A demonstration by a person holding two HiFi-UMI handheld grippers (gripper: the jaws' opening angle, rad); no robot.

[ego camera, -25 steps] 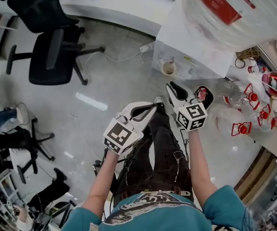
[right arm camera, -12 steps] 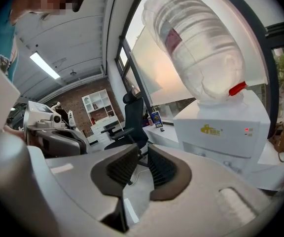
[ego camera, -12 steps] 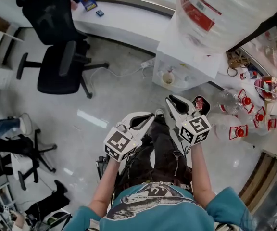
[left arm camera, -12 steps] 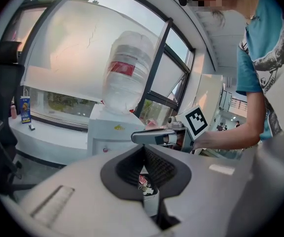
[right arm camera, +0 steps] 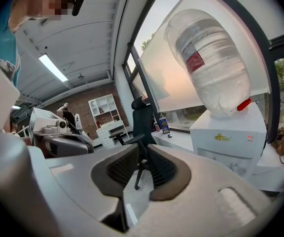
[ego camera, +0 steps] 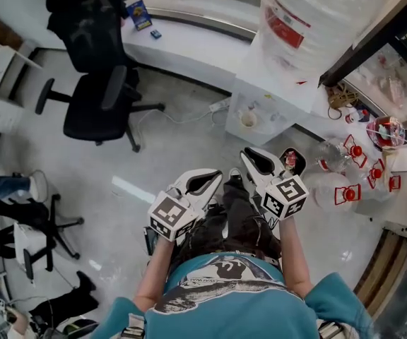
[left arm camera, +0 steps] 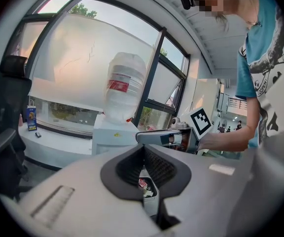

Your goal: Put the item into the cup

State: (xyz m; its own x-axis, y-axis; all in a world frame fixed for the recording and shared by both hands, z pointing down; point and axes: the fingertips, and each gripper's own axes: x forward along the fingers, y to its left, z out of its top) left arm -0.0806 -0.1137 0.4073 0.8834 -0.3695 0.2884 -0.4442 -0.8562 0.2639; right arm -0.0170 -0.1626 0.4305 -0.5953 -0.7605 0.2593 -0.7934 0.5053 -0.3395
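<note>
Above the pale floor (ego camera: 168,154), the person stands holding both tools out in front at waist height. The left gripper (ego camera: 214,177) has its jaws brought together with only the hollow between the dark pads left open. Nothing is in that hollow; its own view looks straight through to a bin (ego camera: 293,161) of rubbish beyond. The right gripper (ego camera: 250,155) is the same, with jaws together and empty, and an office chair (ego camera: 94,108) shows far off through the gap.

Over the last second the head view has swung. The chair and the white surface (ego camera: 189,41) along the window have slid further into frame, so that a small blue box (ego camera: 139,14) on it now shows clearly. Both grippers sit a little lower in the picture, and neither has opened or taken anything up in that time.

The cup (ego camera: 247,119) stands in the recess of the water dispenser (ego camera: 274,90), under the big bottle (ego camera: 316,13), ahead of the right gripper and well apart from it. I cannot tell which object is the item meant for it; none is held. To my eye the task has not properly begun: the person seems to be turning to find or reach the item, and a pickup must come before any approach to the cup.
</note>
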